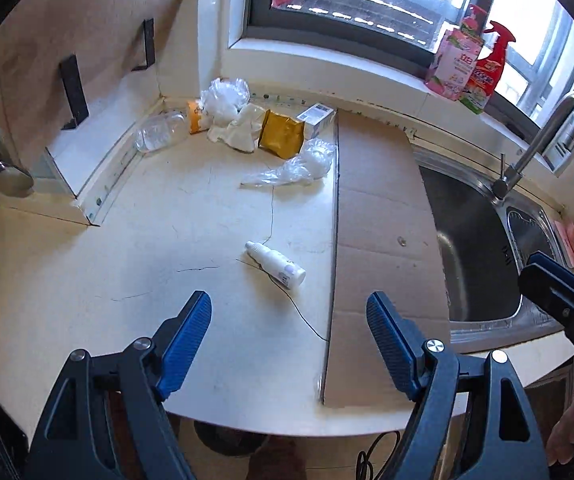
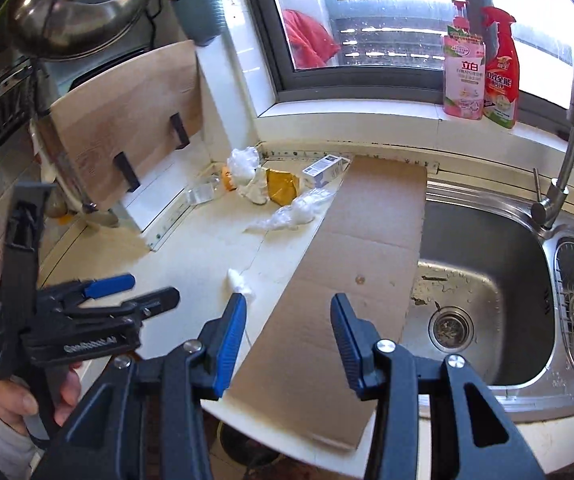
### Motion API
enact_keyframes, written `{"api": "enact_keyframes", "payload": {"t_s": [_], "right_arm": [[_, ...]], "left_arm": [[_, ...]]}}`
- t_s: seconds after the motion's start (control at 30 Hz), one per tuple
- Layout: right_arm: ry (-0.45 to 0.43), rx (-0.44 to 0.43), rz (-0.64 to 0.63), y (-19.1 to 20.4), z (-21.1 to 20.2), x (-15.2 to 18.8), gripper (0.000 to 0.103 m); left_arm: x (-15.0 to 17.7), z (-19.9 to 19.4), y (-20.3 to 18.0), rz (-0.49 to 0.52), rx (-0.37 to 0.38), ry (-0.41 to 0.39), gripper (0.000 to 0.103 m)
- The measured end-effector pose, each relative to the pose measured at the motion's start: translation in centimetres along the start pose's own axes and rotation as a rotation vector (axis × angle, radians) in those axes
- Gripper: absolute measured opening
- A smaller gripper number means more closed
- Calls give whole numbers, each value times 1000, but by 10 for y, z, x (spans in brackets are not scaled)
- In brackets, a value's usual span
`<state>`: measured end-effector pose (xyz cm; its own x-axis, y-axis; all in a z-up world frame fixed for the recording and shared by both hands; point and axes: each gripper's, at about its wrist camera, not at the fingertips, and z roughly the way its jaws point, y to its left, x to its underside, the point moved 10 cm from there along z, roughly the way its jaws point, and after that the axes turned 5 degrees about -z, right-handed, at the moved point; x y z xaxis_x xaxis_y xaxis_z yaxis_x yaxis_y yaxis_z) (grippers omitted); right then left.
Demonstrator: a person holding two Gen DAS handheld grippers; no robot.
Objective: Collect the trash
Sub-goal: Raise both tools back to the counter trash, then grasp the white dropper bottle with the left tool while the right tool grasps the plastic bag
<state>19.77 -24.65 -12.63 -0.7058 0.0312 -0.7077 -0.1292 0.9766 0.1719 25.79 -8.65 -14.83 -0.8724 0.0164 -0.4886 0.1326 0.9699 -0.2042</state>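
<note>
**Hovering over the kitchen surface before the first pick**

Hovering at the near edge of a cream surface [image 1: 87, 264], the left claw [image 1: 289, 320] is spread wide and holds nothing. The right claw [image 2: 287, 320] is also spread, less widely, and empty, above a flat sheet of cardboard [image 2: 351, 248] that lies beside the steel sink [image 2: 487, 280]. A small white bottle [image 1: 275, 265] lies on its side just ahead of the left claw. At the far corner sits a heap of trash: a clear plastic bottle [image 1: 159, 134], crumpled plastic bags [image 1: 223, 98], a gold pouch [image 1: 279, 136], a small box [image 1: 316, 118] and a loose clear bag [image 1: 291, 168]. Nothing appears collected yet; this looks like the approach. The next move likely calls for lowering the left claw around the white bottle and closing on it.
</note>
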Motion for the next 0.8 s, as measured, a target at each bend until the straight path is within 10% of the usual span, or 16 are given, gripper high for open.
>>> {"api": "enact_keyframes", "payload": {"t_s": [0.23, 0.53, 0.8], "right_arm": [[16, 0, 18, -2, 79, -25, 44], [-2, 4, 98, -14, 159, -46, 44], [49, 12, 130, -17, 213, -53, 44]], "left_arm": [[-12, 82, 17, -120, -4, 111, 77], [-11, 142, 15, -114, -57, 208, 31], [-13, 139, 33, -120, -44, 166, 24]]}}
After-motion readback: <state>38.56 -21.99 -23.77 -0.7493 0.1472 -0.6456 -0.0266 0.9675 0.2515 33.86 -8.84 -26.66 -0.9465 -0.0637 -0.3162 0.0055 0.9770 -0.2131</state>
